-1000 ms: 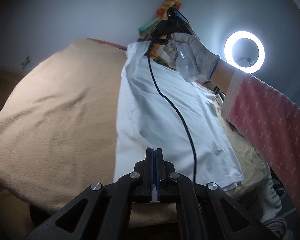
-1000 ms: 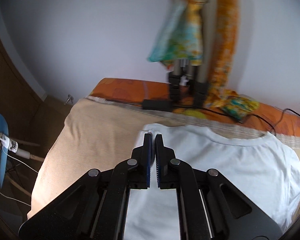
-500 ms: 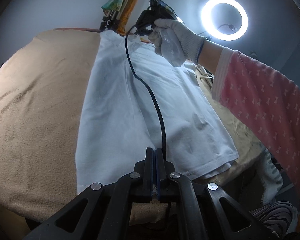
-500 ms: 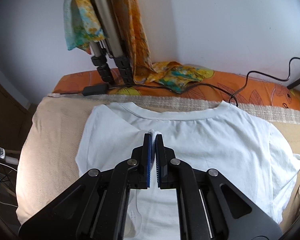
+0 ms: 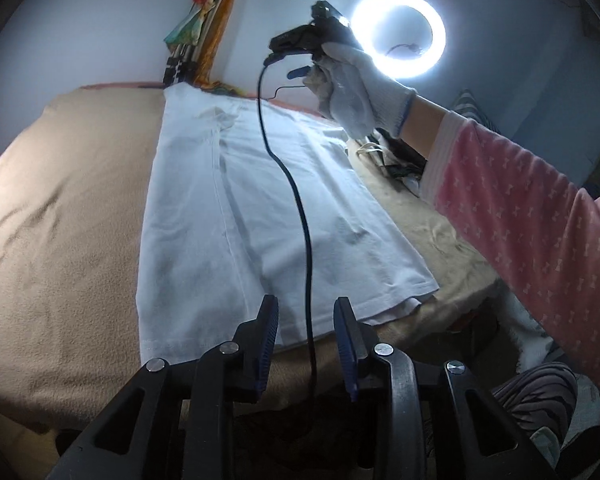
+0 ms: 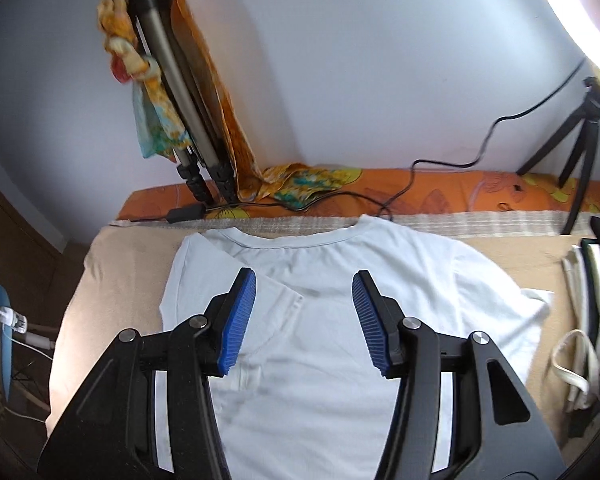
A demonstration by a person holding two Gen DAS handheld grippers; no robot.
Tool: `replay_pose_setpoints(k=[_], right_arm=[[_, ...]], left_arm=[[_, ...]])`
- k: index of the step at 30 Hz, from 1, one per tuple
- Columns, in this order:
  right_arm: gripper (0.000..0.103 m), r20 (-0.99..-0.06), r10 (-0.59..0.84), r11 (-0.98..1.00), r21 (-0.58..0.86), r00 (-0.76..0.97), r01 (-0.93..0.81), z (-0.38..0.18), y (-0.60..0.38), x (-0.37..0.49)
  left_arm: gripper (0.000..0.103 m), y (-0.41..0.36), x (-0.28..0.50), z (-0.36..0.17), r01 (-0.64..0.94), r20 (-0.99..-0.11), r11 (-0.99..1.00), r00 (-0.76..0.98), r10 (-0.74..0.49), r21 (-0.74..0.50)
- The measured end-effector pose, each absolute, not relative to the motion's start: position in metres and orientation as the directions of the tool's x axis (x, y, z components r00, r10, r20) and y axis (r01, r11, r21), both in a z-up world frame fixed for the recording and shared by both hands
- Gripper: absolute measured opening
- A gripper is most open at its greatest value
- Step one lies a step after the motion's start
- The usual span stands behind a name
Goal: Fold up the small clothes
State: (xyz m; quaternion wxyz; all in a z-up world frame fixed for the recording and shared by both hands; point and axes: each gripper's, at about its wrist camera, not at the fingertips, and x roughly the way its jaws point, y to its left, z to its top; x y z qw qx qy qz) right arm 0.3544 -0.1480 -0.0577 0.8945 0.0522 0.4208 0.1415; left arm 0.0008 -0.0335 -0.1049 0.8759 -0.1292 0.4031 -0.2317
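Note:
A white T-shirt [image 5: 260,208] lies flat on a beige blanket [image 5: 60,240]. Its left side is folded over onto the body, and the left sleeve lies across the chest [image 6: 276,300]. My left gripper [image 5: 306,308] is open and empty, just above the shirt's hem. My right gripper [image 6: 304,284] is open and empty, above the chest below the collar [image 6: 296,238]. In the left wrist view the right gripper [image 5: 300,40] is held up in a white-gloved hand [image 5: 356,88], with its black cable [image 5: 300,216] hanging across the shirt.
A folded tripod draped with colourful cloth [image 6: 180,92] leans on the wall behind an orange patterned strip [image 6: 440,192]. A lit ring light [image 5: 400,36] and a small tripod [image 6: 580,136] stand at the right. Bags with white straps [image 6: 584,320] lie right of the shirt.
Both grippers have opened and let go of the shirt. The folded-over left side now lies on the shirt's body. The right gripper has risen higher.

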Motion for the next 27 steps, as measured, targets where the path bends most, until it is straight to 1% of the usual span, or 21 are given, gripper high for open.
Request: replay_pose_setpoints(k=[3,8,12,15,19,27], right_arm=[[0.053,-0.716,0.304,0.953,0.216,0.628,-0.214,-0.04,-0.176,0.327],[0.053,-0.681,0.322,0.947,0.236,0.658,-0.218,-0.023,-0.229,0.281],[0.053,-0.665,0.323,0.946,0.25,0.673,-0.207,-0.015,-0.273,0.247],[0.053,-0.656,0.315,0.948,0.245,0.685,-0.201,-0.011,-0.307,0.221],[0.053,-0.654,0.29,0.956,0.222,0.699,-0.19,-0.01,-0.347,0.189],[0.055,-0.664,0.269,0.96,0.243,0.698,-0.139,-0.027,-0.421,0.149]], left_arm=[[0.027,-0.032,-0.008,-0.099,0.297,-0.651,0.882,0.595,-0.471,-0.367],[0.027,-0.031,-0.009,-0.098,0.244,-0.674,0.914,0.618,-0.404,-0.323],[0.027,-0.039,-0.008,-0.095,0.233,-0.671,0.923,0.636,-0.382,-0.305],[0.027,-0.055,-0.007,-0.091,0.253,-0.669,0.921,0.633,-0.389,-0.296],[0.027,-0.089,-0.005,-0.087,0.323,-0.666,0.908,0.619,-0.416,-0.267],[0.027,-0.169,0.003,-0.089,0.467,-0.665,0.853,0.562,-0.491,-0.235]])
